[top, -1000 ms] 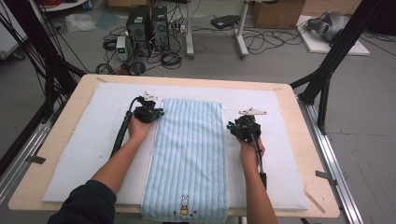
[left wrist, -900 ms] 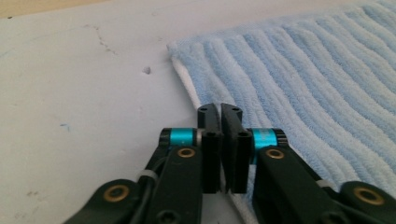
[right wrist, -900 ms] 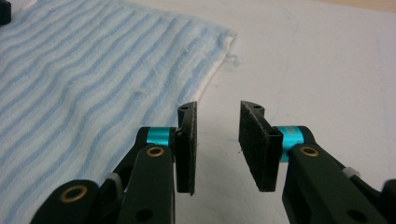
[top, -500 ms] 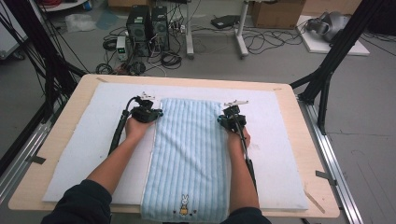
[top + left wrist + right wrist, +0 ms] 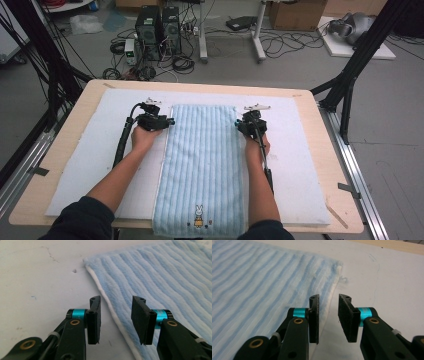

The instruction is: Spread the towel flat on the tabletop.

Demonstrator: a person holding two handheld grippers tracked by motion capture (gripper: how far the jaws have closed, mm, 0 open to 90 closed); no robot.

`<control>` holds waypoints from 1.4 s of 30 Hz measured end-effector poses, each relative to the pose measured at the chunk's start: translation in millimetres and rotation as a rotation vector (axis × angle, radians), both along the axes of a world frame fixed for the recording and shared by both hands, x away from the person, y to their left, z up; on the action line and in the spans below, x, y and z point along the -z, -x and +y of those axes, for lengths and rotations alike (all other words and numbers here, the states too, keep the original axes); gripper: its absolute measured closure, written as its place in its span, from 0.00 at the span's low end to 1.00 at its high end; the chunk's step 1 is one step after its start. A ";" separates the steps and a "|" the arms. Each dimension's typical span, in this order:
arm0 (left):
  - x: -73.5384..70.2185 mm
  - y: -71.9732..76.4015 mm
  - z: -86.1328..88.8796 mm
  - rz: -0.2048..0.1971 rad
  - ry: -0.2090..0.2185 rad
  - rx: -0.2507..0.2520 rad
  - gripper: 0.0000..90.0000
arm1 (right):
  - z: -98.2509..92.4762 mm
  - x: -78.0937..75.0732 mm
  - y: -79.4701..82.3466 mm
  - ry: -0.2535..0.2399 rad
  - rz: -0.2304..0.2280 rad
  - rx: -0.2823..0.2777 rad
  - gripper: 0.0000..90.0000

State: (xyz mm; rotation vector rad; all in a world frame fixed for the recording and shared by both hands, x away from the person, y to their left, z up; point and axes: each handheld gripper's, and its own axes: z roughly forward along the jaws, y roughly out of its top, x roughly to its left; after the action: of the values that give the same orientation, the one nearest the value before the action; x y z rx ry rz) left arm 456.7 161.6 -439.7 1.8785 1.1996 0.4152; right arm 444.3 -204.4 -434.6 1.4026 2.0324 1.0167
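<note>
- In the high view, you are reaching both arms forward over the white mat [image 5: 90,165] on the table [image 5: 320,150]. The blue striped towel [image 5: 202,170] is lying flat down the middle, with its near end hanging a little over the table edge.
- Your left gripper [image 5: 159,121] is sitting just beside the towel's left edge, near the far corner. Your right gripper [image 5: 245,123] is sitting at the right edge, near the other far corner. Your hands are level with each other, which is good. Both wrists are lying low, close to the mat.
- In the left gripper view, the left gripper [image 5: 116,315] is open and holding nothing. Its jaws are standing on both sides of the towel's [image 5: 160,282] white edge. I think you are getting ready to pinch it. Push in a bit so the jaws are biting cloth, not just the thin edge.
- In the right gripper view, the right gripper [image 5: 329,315] is open too, and empty. The towel's [image 5: 262,285] edge is running just under the left jaw, with the frayed corner ahead. Slide a little toward the cloth before you squeeze.
- Try closing both at the same time, so the towel is lifting evenly.
</note>
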 end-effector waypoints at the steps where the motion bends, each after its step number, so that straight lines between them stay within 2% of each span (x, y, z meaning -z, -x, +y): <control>1: 1.3 3.7 -0.6 0.002 0.005 0.005 0.71 | -2.8 -0.6 4.1 -0.013 0.009 -0.017 0.77; 2: 3.3 6.1 -1.3 0.018 0.004 0.019 0.71 | -5.0 -0.8 9.3 -0.007 0.011 -0.032 0.77; 3: 5.4 6.9 -2.4 0.049 -0.007 0.044 0.70 | -8.7 0.5 20.8 -0.021 0.018 -0.058 0.76; 4: 7.3 8.3 -5.1 0.057 -0.016 0.055 0.70 | -8.7 0.5 20.8 -0.021 0.018 -0.058 0.76; 5: 7.4 11.1 -7.4 0.034 -0.023 0.051 0.68 | -9.9 1.4 26.6 -0.025 0.026 -0.071 0.75; 6: 8.2 13.5 -9.2 0.027 -0.027 0.054 0.75 | -9.8 3.7 38.3 -0.035 0.038 -0.092 0.75; 7: 8.8 15.1 -12.1 0.017 -0.047 0.051 0.75 | -9.8 3.7 38.3 -0.035 0.038 -0.092 0.75; 8: 8.7 16.5 -14.0 -0.006 -0.089 0.050 0.78 | -8.3 4.2 42.0 -0.018 0.056 -0.109 0.76; 10: 8.9 16.1 -14.6 -0.010 -0.082 0.050 0.91 | -3.6 6.3 51.4 0.012 0.056 -0.133 0.79; 11: 9.2 16.1 -15.9 -0.023 -0.097 0.037 0.95 | -1.2 8.4 53.9 0.025 0.069 -0.152 0.84; 12: 9.7 15.9 -17.0 -0.037 -0.116 0.033 0.96 | 1.9 10.6 56.4 0.048 0.077 -0.161 0.88; 13: 10.0 15.5 -17.6 -0.045 -0.125 0.025 0.97 | 3.1 11.2 57.9 0.051 0.063 -0.163 0.92; 14: 10.3 14.8 -17.6 -0.050 -0.127 0.013 0.97 | 4.8 10.8 57.3 0.076 0.056 -0.149 0.94; 15: 10.8 14.0 -16.9 -0.050 -0.123 0.006 0.97 | 4.8 10.8 57.3 0.076 0.056 -0.149 0.94; 16: 11.0 13.4 -16.5 -0.047 -0.113 -0.003 0.96 | 4.6 11.0 56.4 0.082 0.051 -0.136 0.94; 17: 11.2 13.0 -16.0 -0.046 -0.107 -0.016 0.95 | 3.5 11.4 55.2 0.070 0.052 -0.123 0.89; 19: 10.7 12.5 -12.4 -0.034 -0.095 -0.034 0.81 | 1.9 10.9 55.6 0.073 0.046 -0.101 0.82; 20: 10.3 12.8 -10.2 -0.030 -0.088 -0.031 0.73 | 0.2 10.4 56.8 0.075 0.032 -0.101 0.80; 21: 9.5 13.8 -7.1 -0.028 -0.086 -0.018 0.70 | -1.9 9.0 58.9 0.061 0.027 -0.103 0.78; 24: 7.0 20.5 2.7 -0.032 -0.032 -0.002 0.64 | -10.2 3.3 65.9 0.020 -0.005 -0.105 0.70; 25: 6.1 23.4 5.7 -0.034 -0.019 -0.003 0.59 | -12.8 1.3 67.8 0.013 -0.015 -0.107 0.67; 27: 4.4 31.4 12.5 -0.056 0.007 0.006 0.56 | -16.9 -2.9 73.6 -0.001 -0.028 -0.109 0.61; 30: 1.7 44.1 22.2 -0.070 0.051 0.028 0.50 | -21.8 -8.7 83.9 -0.023 -0.054 -0.114 0.45; 33: -2.4 56.9 32.2 -0.090 0.087 0.062 0.47 | -25.4 -12.5 95.0 -0.045 -0.071 -0.169 0.31; 35: -5.1 66.1 38.6 -0.115 0.137 0.096 0.45 | -26.7 -13.0 102.8 -0.050 -0.072 -0.193 0.22; 37: -6.1 75.4 42.6 -0.130 0.188 0.133 0.39 | -28.3 -13.3 110.4 -0.042 -0.081 -0.211 0.18; 40: -5.7 88.9 45.7 -0.165 0.217 0.137 0.28 | -30.7 -12.6 120.0 -0.021 -0.110 -0.229 0.14; 42: -6.1 95.5 47.8 -0.173 0.211 0.132 0.21 | -31.7 -11.5 124.9 -0.036 -0.109 -0.231 0.14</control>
State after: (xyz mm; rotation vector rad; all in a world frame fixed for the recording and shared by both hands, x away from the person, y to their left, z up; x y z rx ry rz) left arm 361.2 209.5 -433.7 1.6919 0.9602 0.3568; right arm 319.4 -236.1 -423.1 1.1211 2.1387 1.2040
